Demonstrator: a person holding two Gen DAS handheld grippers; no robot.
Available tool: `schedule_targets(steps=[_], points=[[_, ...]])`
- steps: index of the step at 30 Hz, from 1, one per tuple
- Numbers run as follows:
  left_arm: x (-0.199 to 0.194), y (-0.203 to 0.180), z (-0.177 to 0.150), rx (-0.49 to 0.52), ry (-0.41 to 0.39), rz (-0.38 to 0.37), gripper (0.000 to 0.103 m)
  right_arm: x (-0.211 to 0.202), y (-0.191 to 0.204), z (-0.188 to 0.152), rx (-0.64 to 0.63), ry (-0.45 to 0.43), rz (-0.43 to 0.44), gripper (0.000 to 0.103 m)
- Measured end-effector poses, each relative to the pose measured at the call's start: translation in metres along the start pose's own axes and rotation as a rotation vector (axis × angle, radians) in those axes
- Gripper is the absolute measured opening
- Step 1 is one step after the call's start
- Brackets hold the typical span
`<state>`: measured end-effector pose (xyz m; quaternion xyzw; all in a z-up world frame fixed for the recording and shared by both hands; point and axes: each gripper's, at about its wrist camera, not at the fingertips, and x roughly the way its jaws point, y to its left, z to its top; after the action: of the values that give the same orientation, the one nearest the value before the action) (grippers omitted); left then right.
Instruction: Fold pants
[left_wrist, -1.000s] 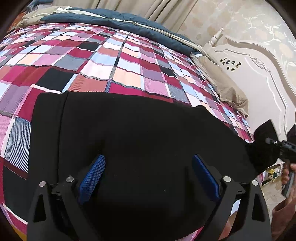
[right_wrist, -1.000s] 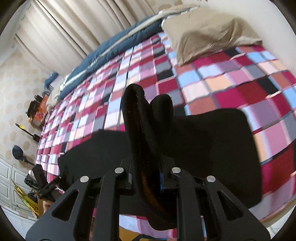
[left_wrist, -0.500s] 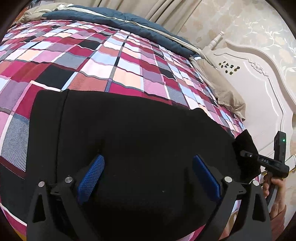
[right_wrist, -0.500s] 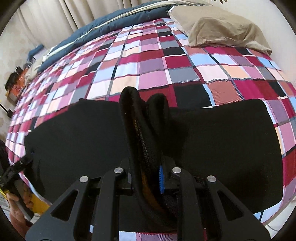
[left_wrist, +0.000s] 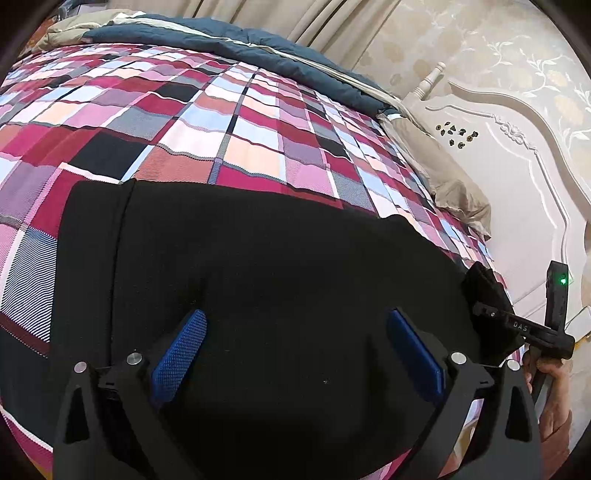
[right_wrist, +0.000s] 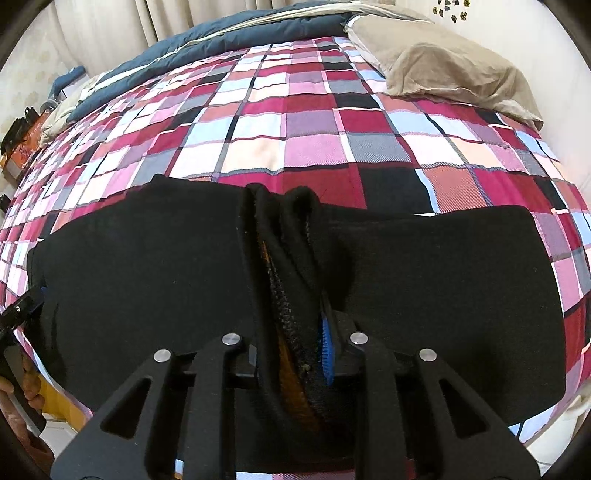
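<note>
The left gripper (left_wrist: 295, 354) was a matte black frame of two broad arms with triangular cut-outs, each carrying two round silver screw heads and ending in a finger faced with a blue, cross-hatched pad (left_wrist: 180, 354). The right gripper (right_wrist: 291, 343) was built alike, with four silver screws in a row across its black arms and a ribbed blue pad (right_wrist: 326, 349) on one finger. Seen from the left wrist, its black body bore white lettering and a small green light.
</note>
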<state>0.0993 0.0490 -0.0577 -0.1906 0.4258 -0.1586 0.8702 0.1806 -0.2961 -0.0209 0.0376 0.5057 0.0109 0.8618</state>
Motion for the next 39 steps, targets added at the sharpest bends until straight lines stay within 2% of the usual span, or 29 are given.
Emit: schedule_targets(steps=[6, 12, 21, 29, 32, 35, 39], points=[[0.000, 0.000, 0.000, 0.000, -0.003, 0.000, 0.098, 0.002, 0.005, -0.001, -0.008, -0.003, -0.015, 0.024], [0.000, -0.001, -0.001, -0.003, -0.004, -0.002, 0.098, 0.003, 0.011, -0.003, -0.012, -0.004, -0.002, 0.032], [-0.001, 0.000, -0.001, -0.004, -0.008, -0.004, 0.098, 0.001, 0.026, -0.008, 0.002, -0.002, 0.100, 0.046], [-0.002, 0.000, -0.002, -0.004, -0.009, -0.005, 0.098, -0.008, 0.039, -0.016, -0.012, -0.017, 0.144, 0.056], [-0.002, 0.000, -0.002, -0.003, -0.008, -0.004, 0.098, -0.022, 0.043, -0.021, -0.023, -0.040, 0.204, 0.057], [-0.002, 0.000, -0.002, -0.005, -0.007, -0.004, 0.098, -0.046, 0.033, -0.023, -0.025, -0.069, 0.340, 0.058], [-0.002, -0.001, -0.003, -0.005, -0.008, -0.005, 0.098, -0.087, -0.028, -0.024, 0.064, -0.180, 0.357, 0.065]])
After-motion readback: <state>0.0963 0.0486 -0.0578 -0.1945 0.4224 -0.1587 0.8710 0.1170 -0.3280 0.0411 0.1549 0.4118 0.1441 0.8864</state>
